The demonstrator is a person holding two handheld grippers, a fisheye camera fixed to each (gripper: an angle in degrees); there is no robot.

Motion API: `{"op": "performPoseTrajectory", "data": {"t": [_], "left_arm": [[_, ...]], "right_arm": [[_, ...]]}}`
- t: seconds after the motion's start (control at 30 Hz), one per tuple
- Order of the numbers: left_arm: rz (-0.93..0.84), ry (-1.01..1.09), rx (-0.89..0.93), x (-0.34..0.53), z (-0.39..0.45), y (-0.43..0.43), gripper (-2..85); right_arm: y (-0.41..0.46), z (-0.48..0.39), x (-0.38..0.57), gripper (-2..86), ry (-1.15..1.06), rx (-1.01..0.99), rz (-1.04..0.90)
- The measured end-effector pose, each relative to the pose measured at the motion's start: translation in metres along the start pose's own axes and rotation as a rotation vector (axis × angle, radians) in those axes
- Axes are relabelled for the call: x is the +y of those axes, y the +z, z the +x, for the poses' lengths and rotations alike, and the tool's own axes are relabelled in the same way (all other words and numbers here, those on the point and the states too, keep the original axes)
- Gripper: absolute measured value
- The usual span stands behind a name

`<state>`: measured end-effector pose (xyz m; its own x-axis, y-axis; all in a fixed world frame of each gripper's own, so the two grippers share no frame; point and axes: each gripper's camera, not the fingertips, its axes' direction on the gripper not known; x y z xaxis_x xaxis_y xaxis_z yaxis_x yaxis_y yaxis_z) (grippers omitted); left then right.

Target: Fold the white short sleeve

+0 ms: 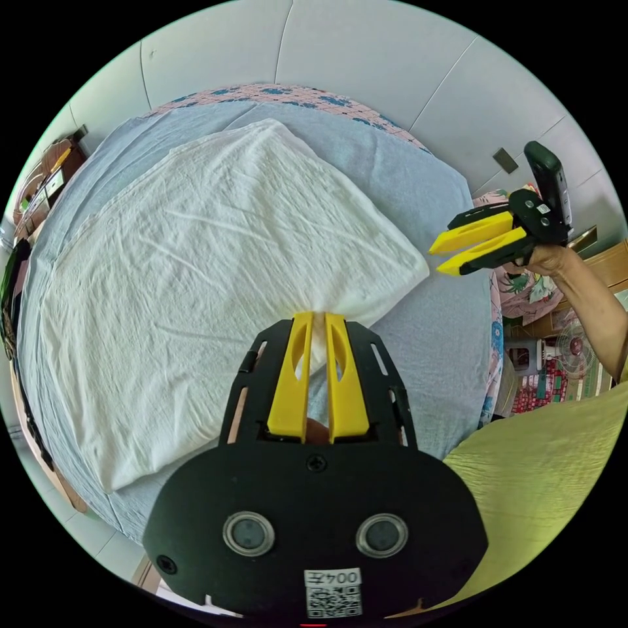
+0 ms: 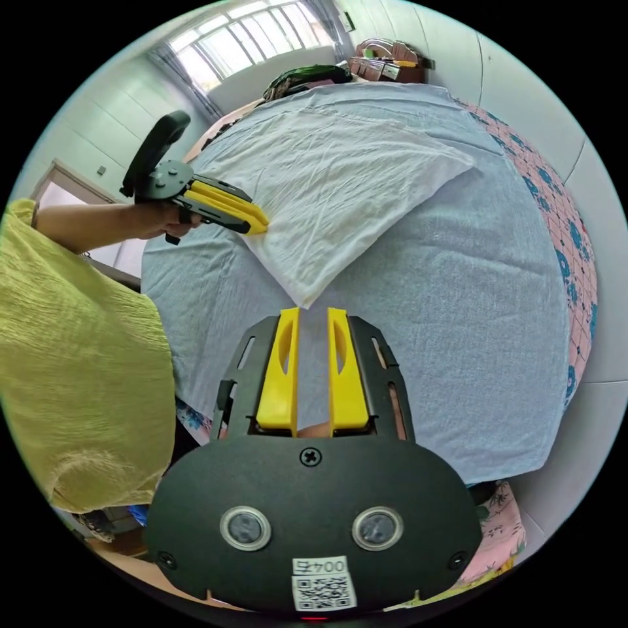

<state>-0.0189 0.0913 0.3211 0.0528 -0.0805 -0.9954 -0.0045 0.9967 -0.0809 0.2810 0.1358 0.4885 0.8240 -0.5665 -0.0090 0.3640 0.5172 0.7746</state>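
Note:
A white short sleeve garment point(image 1: 196, 275) lies spread and wrinkled on a bed with a blue-grey sheet point(image 1: 432, 340). In the left gripper view my left gripper point(image 1: 315, 318) is shut on the garment's near edge, and the cloth bunches at its yellow tips. The right gripper point(image 1: 443, 259) hovers just off the garment's right corner, held by a hand. In the right gripper view my right gripper point(image 2: 313, 313) stands open, nothing between its jaws, tips just short of the garment's point(image 2: 340, 176) pointed near corner. The left gripper point(image 2: 259, 225) pinches the cloth's left edge there.
A pink floral sheet point(image 2: 575, 248) runs along the bed's wall side. White wall panels point(image 1: 366, 59) back the bed. A wooden shelf with clutter point(image 1: 46, 190) stands at the far end, a window point(image 2: 248, 33) beyond. A fan point(image 1: 575, 347) stands beside the bed. The person's yellow-green top point(image 2: 72, 366) is close.

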Motion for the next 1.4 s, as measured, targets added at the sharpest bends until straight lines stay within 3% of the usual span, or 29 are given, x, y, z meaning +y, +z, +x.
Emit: {"op": "performPoseTrajectory", "data": {"t": [0.4,0.6,0.67,0.87,1.0,1.07,1.17,1.3,1.4], "left_arm": [[-0.003,0.01,-0.013,-0.008,0.028,-0.023,5.1],[0.018,0.015,-0.018,-0.009,0.046,-0.035,5.5],[0.015,0.034,0.0,-0.011,0.054,-0.043,5.9],[0.222,-0.008,-0.124,0.019,0.05,-0.121,7.7],[0.232,-0.153,-0.212,0.063,0.002,-0.146,7.7],[0.187,-0.261,-0.259,0.094,-0.032,-0.148,7.6],[0.103,-0.349,-0.275,0.123,-0.059,-0.137,7.6],[0.117,-0.35,-0.219,0.14,-0.053,-0.132,7.7],[0.13,-0.308,-0.243,0.134,-0.027,-0.143,8.0]], "right_arm": [[0.0,-0.014,-0.008,2.9,-0.038,0.03,-0.01],[-0.007,0.001,0.002,3.1,0.072,-0.021,-0.009],[-0.021,0.004,0.009,3.5,0.115,0.046,-0.021],[-0.069,0.0,0.012,3.7,0.296,0.063,0.205],[-0.054,-0.005,-0.001,4.6,0.304,0.049,0.163],[-0.037,0.004,-0.002,5.1,0.333,0.107,0.055],[-0.046,0.019,0.005,5.2,0.376,0.08,0.068],[-0.077,0.039,0.017,6.7,0.476,0.037,0.104],[-0.093,0.069,0.046,7.3,0.681,-0.102,0.161]]}}
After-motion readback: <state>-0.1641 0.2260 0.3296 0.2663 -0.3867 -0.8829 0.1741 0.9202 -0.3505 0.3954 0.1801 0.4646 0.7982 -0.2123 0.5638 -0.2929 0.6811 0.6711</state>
